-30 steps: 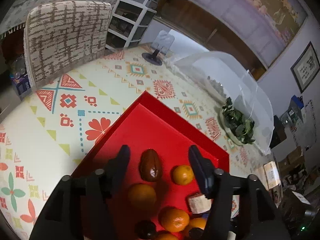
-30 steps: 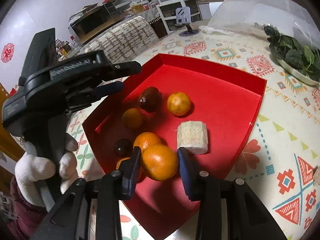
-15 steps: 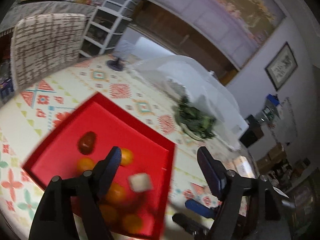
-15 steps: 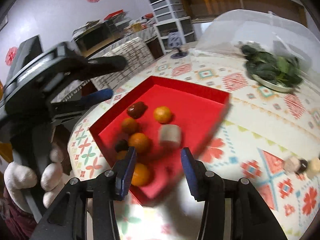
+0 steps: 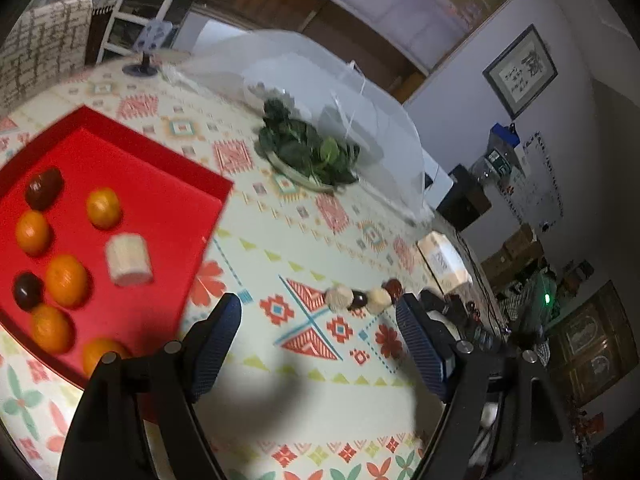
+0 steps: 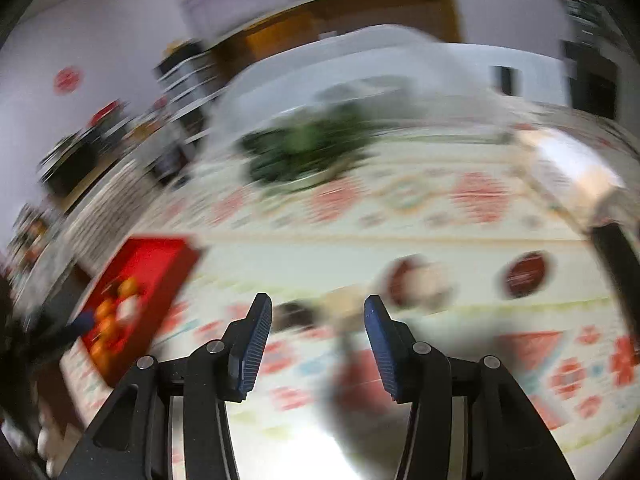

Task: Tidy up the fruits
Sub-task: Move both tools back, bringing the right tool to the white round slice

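A red tray [image 5: 168,184] lies at the left on the patterned tablecloth. It holds several oranges [image 5: 66,280], two dark fruits [image 5: 43,188] and a pale cylindrical piece [image 5: 128,259]. A short row of pale and dark pieces [image 5: 362,299] lies on the cloth further right. My left gripper [image 5: 318,344] is open and empty above the cloth, between the tray and that row. My right gripper [image 6: 318,332] is open and empty; its view is blurred. Blurred pale and dark pieces [image 6: 416,282] lie just beyond it, and the tray [image 6: 136,276] sits far left.
A plate of green leaves [image 5: 310,152] stands under a clear mesh dome [image 5: 344,92] at the back of the table. A cardboard box [image 5: 442,260] sits near the right edge. A chair [image 5: 40,56] stands at the far left.
The right gripper let go of the orange, which now lies in the tray, and swung right toward the loose pieces. The left gripper also moved right, off the tray.
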`<state>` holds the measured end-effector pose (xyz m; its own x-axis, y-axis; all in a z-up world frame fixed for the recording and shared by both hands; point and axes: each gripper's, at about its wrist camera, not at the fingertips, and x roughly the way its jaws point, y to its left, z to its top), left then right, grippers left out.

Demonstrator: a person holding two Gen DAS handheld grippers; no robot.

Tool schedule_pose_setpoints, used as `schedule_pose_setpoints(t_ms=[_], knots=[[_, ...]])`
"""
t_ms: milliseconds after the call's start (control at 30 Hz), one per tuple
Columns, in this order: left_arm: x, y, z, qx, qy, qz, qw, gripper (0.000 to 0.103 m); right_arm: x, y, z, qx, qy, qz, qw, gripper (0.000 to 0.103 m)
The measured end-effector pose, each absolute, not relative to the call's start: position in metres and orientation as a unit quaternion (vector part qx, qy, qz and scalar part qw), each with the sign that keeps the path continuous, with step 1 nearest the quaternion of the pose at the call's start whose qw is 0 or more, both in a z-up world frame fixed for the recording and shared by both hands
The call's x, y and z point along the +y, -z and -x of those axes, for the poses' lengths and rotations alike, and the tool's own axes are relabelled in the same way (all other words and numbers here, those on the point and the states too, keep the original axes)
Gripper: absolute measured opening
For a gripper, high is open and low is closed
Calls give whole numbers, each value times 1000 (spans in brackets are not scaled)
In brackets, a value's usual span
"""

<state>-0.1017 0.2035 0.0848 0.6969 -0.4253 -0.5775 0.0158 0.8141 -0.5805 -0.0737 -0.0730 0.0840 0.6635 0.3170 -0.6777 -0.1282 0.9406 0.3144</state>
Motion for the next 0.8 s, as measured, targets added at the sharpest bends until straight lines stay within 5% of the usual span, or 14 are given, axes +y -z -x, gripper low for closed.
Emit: schedule_pose_setpoints(t_ms=[400,567,800], knots=[[183,-77,99,384,125,263,876,79,-93,-50,-12,461,-86,-114,876,47],[184,-74,98,388,123,264,874,79,-90,-44,3,484,-131,-115,858,30],[178,-66,93,398,133,265,868,79,-94,-44,63,513,-224,-119,820,30]])
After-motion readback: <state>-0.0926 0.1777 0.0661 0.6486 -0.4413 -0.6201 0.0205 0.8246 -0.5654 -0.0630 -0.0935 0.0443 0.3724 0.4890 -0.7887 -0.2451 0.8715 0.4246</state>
